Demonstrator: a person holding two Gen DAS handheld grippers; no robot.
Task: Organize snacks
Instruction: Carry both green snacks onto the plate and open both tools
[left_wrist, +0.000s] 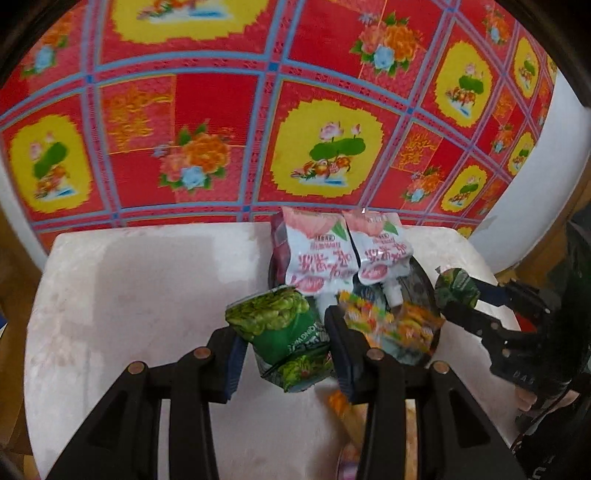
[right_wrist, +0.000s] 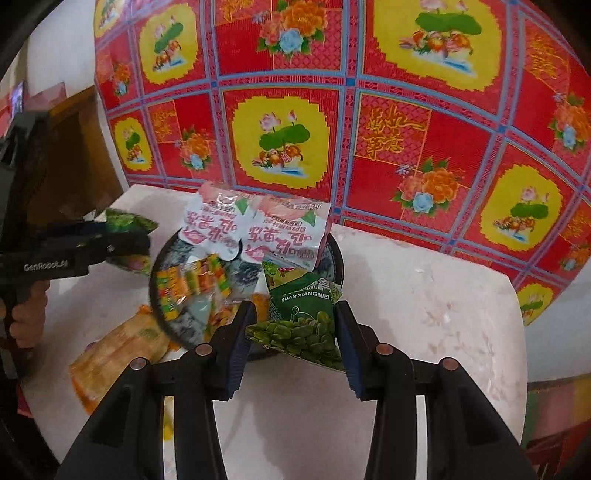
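Table left half (left_wrist: 147, 295) bare; crowded plate (right_wrist: 338, 258) blocks right-centre.

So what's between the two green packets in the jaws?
Between the left green packet and the right green packet lies a colourful sweets bag on the dark plate; both wrist views show it.

Left gripper (left_wrist: 286, 332) angles down, fingers clamped on a green packet (left_wrist: 284, 332); right gripper (right_wrist: 295, 325) likewise, gripping its own green pack (right_wrist: 306, 317).

Place: a home.
Evidence: red floral cloth (left_wrist: 221, 110) behind a white table (left_wrist: 129, 295); snack packets on a plate (right_wrist: 338, 258).
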